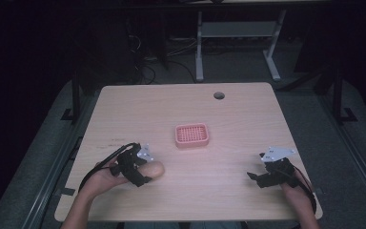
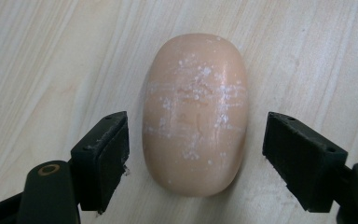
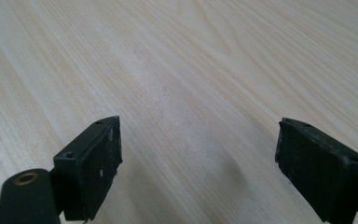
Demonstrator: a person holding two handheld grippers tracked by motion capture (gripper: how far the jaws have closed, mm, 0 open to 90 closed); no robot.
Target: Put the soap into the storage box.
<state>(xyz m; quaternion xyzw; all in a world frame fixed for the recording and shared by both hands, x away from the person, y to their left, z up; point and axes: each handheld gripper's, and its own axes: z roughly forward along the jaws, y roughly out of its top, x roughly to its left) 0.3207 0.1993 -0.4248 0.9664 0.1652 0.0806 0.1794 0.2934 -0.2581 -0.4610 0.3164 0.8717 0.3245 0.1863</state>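
Note:
A peach oval bar of soap (image 2: 196,114) with white flecks lies flat on the wooden table. My left gripper (image 2: 196,158) is open, one jaw on each side of the soap's near end with a small gap on both sides. In the high view the soap (image 1: 155,169) sits at the front left, just ahead of the left gripper (image 1: 145,175). A pink soap dish (image 1: 191,135) with a gridded top stands at the table's middle. My right gripper (image 1: 253,177) rests at the front right, open over bare wood (image 3: 200,163).
The table (image 1: 238,119) has a round cable hole (image 1: 218,95) near its far edge. Beyond it, on a dark floor, stand the white legs of another desk (image 1: 199,47) and some cables. Faint pencil marks (image 1: 116,139) lie left of the dish.

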